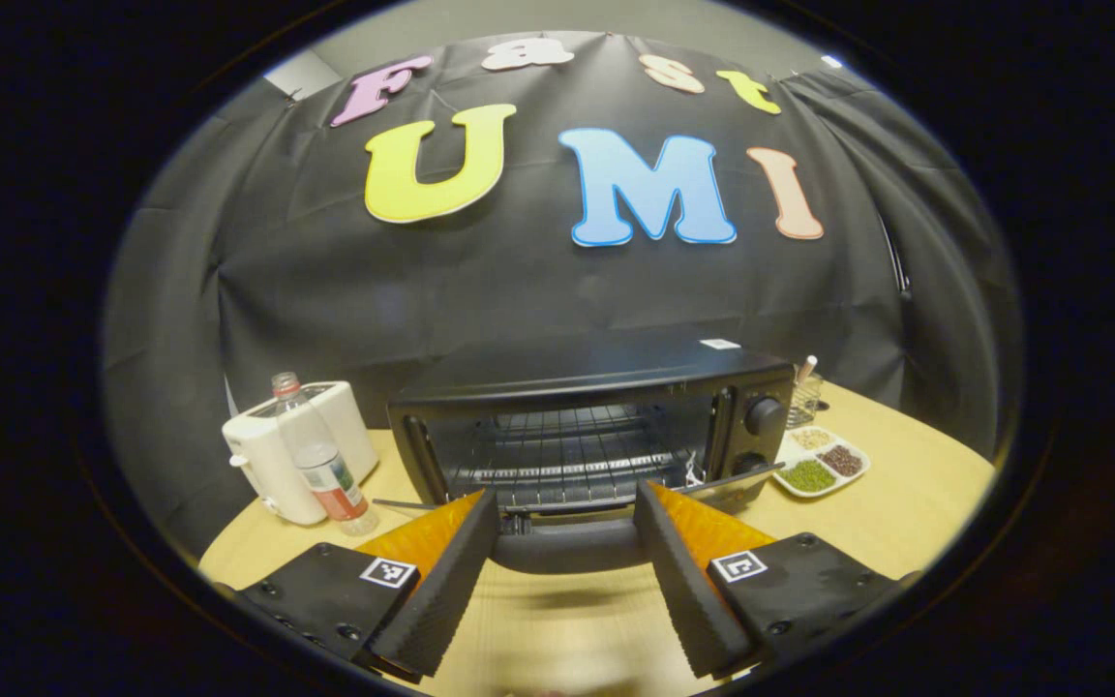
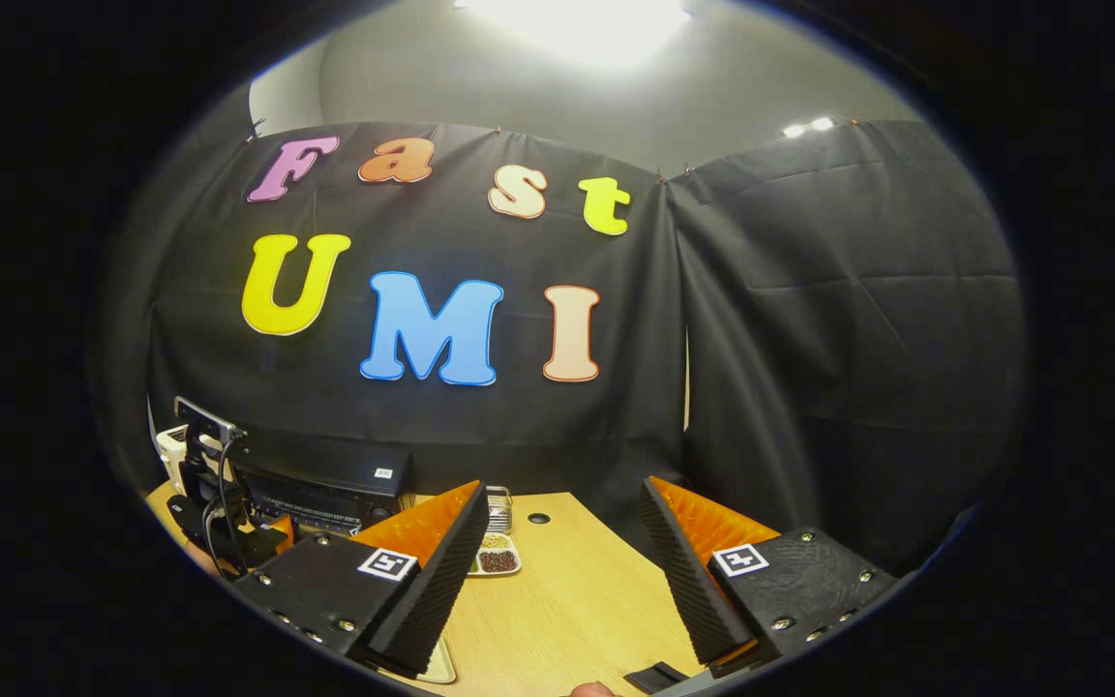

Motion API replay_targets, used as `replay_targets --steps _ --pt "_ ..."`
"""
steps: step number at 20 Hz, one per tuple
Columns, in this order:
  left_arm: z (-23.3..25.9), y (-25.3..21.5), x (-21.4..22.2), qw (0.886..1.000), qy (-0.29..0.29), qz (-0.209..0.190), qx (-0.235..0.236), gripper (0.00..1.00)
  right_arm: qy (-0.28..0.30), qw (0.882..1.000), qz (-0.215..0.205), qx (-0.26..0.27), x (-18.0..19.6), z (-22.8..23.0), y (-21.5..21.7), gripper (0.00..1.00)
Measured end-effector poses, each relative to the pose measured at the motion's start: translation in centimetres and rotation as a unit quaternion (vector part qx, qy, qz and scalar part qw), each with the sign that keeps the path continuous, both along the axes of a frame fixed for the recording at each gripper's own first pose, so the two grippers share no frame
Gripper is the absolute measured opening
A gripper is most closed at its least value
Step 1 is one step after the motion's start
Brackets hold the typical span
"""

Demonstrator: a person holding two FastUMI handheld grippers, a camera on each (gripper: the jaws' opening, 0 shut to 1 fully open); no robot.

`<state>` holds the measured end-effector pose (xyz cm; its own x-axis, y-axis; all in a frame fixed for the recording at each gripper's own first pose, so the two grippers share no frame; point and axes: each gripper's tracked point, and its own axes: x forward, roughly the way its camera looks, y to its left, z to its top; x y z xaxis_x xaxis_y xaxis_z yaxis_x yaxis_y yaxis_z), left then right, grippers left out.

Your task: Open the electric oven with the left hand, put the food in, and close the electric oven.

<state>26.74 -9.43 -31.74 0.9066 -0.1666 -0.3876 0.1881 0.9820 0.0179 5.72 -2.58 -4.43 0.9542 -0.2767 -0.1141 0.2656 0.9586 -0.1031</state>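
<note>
Black electric oven (image 1: 587, 407) on light wooden counter (image 1: 906, 503), glass door lowered. Left tongs (image 1: 565, 542) spread astride its black door handle (image 1: 565, 547). Right tongs (image 2: 565, 571) spread, empty.

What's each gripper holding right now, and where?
Nothing gripped. Left gripper is open, its fingers straddling the oven door handle; right gripper is open over the table.

Oven (image 1: 585, 387): matt black metal, wire rack inside. Desk (image 1: 906, 503): smooth pale wood grain. Left tool (image 1: 565, 566) fingers (image 1: 441, 590): ribbed black foam, orange plastic.
</note>
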Motion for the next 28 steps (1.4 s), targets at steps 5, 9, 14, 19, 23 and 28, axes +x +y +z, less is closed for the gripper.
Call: replay_targets --steps 5,9,14,19,23,28 --pt "-1.6 0.0 -2.1 1.0 0.01 0.003 0.02 0.99 0.006 1.0 0.005 0.001 -0.5 -0.2 -1.1 0.96" --pt "-3.5 0.0 -3.6 0.999 0.03 0.01 0.02 0.95 0.023 1.0 0.009 0.011 -1.2 -1.1 -1.9 0.95" --pt "-5.6 0.2 -5.4 0.998 0.053 0.019 0.03 0.95 0.039 0.999 0.019 0.022 -1.5 -2.0 -2.3 0.96" --pt "-7.7 0.2 -6.9 0.996 0.071 0.02 0.042 0.99 0.054 0.997 0.036 0.032 -1.3 -2.7 -2.0 0.95" --pt "-7.6 0.9 -8.5 0.996 0.077 0.026 0.045 0.96 0.065 0.995 0.063 0.039 -0.7 -3.6 -0.8 0.95" --pt "-1.4 2.0 -9.2 0.999 0.027 0.037 0.025 0.95 0.09 0.988 0.108 0.056 1.0 -5.3 1.4 0.96"
